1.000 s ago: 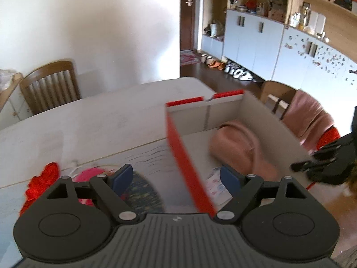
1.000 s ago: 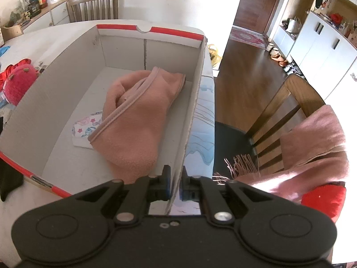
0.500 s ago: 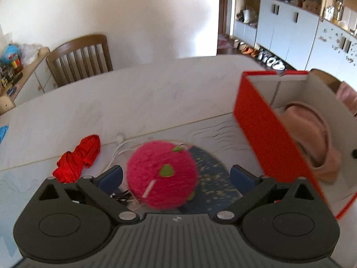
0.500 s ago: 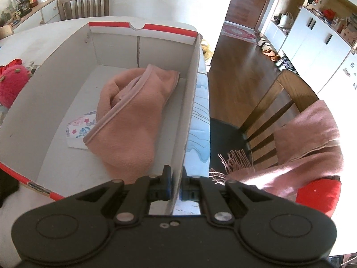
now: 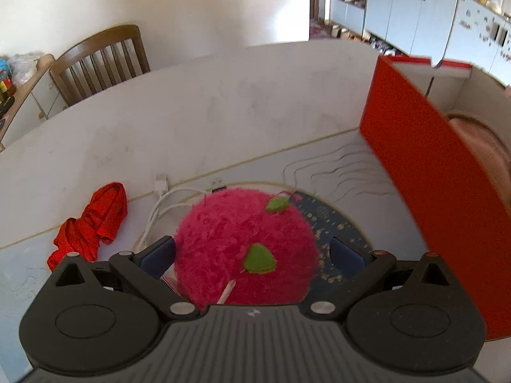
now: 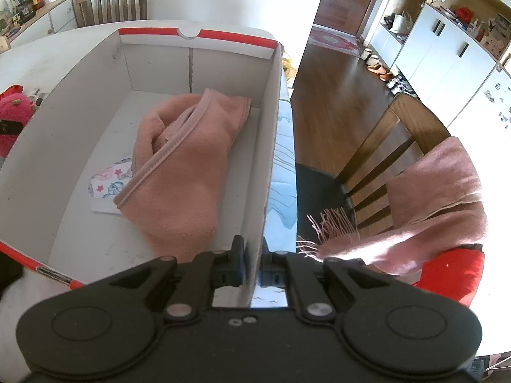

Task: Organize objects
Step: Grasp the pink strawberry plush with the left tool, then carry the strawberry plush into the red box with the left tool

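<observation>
Pink plush ball [image 5: 246,249] between spread left gripper [image 5: 252,252] jaws; right gripper [image 6: 252,263] pinches box wall [image 6: 271,146]

Behind your counter [image 5: 198,118] a wooden chair [image 5: 102,60] stands against the white wall, beside a sideboard [image 5: 19,95] cluttered with small items. To your right, a second chair [image 6: 392,146] carries a pink fringed scarf [image 6: 440,198] over its back, with white cabinets [image 6: 447,51] and shoes [image 6: 380,70] on the dark wooden floor [image 6: 335,95] beyond.
</observation>
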`<action>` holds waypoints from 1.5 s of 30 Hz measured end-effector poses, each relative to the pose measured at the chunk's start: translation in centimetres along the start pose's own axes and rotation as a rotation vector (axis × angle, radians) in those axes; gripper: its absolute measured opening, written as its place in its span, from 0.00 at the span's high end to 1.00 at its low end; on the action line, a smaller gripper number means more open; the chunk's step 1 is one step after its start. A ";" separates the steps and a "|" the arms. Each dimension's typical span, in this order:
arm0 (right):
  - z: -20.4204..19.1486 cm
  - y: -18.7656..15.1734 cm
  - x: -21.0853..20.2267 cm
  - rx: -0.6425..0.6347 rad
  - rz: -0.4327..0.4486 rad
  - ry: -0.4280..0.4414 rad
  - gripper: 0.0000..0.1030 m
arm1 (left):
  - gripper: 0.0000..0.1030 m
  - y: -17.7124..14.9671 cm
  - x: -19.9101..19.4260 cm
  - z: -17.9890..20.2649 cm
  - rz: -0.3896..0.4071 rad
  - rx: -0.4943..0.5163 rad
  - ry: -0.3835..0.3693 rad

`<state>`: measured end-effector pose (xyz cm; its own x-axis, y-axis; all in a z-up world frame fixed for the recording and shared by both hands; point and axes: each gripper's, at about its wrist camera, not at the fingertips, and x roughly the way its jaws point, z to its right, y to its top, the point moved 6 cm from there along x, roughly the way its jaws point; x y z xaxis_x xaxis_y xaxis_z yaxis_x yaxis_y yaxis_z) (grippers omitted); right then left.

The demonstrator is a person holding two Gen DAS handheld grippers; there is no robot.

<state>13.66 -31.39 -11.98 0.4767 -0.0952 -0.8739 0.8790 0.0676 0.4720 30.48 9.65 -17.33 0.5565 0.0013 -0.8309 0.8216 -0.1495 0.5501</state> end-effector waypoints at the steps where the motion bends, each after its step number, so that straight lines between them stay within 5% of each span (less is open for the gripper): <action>1: 0.0 0.0 0.0 0.001 -0.001 -0.002 0.94 | 0.00 -0.2 0.3 0.0 -0.004 0.001 0.002; 12: -0.1 0.0 0.1 0.006 -0.002 -0.009 0.93 | 0.01 -1.0 0.4 -1.2 0.014 -0.044 0.024; 18: -0.1 0.0 0.1 0.004 -0.002 -0.009 0.93 | 0.18 -1.0 -0.1 -0.8 0.023 -0.041 0.024; 26: 0.0 0.0 0.0 0.001 0.008 -0.005 0.94 | 0.21 -0.4 -3.0 -1.0 0.035 -0.085 0.023; 35: 0.1 0.0 0.0 0.001 0.014 0.005 0.94 | 0.21 1.0 -8.2 1.4 0.075 -0.107 -0.065; 45: 0.1 0.0 -0.1 -0.005 0.015 0.014 0.94 | 0.21 4.2 -13.3 9.3 0.153 0.028 -0.212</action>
<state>13.65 -31.47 -11.90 0.4895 -0.0800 -0.8683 0.8716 0.0741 0.4846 25.40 -0.24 -4.78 0.6330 -0.2299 -0.7392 0.7249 -0.1593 0.6702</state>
